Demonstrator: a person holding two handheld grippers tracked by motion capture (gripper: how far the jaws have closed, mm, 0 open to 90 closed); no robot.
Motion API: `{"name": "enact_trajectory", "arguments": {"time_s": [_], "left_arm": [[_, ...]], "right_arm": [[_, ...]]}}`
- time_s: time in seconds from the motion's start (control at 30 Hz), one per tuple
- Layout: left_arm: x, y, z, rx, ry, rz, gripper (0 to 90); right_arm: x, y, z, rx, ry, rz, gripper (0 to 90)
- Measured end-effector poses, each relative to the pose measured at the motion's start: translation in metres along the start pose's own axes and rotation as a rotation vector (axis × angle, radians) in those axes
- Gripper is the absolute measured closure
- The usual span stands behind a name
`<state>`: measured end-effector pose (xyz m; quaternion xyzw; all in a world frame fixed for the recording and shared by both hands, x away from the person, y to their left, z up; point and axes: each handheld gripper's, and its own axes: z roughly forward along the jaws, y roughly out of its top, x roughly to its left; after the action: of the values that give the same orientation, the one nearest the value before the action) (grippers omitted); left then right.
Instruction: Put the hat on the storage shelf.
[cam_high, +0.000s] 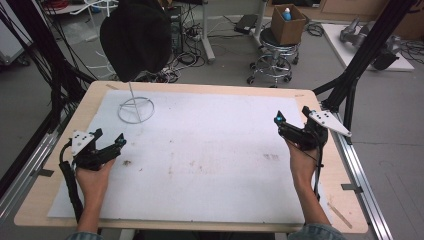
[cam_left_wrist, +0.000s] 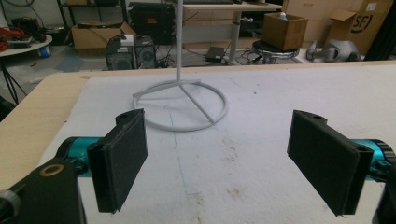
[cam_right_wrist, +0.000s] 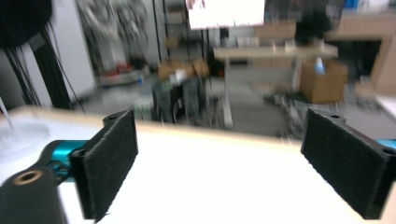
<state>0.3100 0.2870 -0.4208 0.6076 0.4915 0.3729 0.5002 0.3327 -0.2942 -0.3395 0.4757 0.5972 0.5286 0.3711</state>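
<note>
Both tongs gape wide and empty. The left tongs (cam_high: 108, 141) sit nearer the wire stand (cam_high: 135, 109), which lies straight ahead of them at the bench's (cam_high: 210, 90) far-left, its pole upright; the right tongs (cam_high: 294, 119) hover well apart.

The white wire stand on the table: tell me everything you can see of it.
The white wire stand looks like thin painted metal: a round ring base crossed by straight spokes, with one upright rod rising from their junction. It stands upright on the white mat at the table's far left corner, ahead of the left hand-held gripper, whose jaws are open. Nothing touches it but the mat.
</note>
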Motion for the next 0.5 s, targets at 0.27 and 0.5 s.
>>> {"name": "enact_trajectory", "arguments": {"time_s": [0.27, 0.5], "left_arm": [[-0.001, 0.0, 0.0, 0.002, 0.0, 0.004, 20.1], [-0.001, 0.0, 0.0, 0.002, -0.003, 0.002, 20.1]], "right_arm": [[-0.007, -0.016, -0.008, 0.021, -0.038, 0.038, 9.8], [-0.007, -0.014, -0.013, 0.004, -0.048, 0.043, 9.9]]}}
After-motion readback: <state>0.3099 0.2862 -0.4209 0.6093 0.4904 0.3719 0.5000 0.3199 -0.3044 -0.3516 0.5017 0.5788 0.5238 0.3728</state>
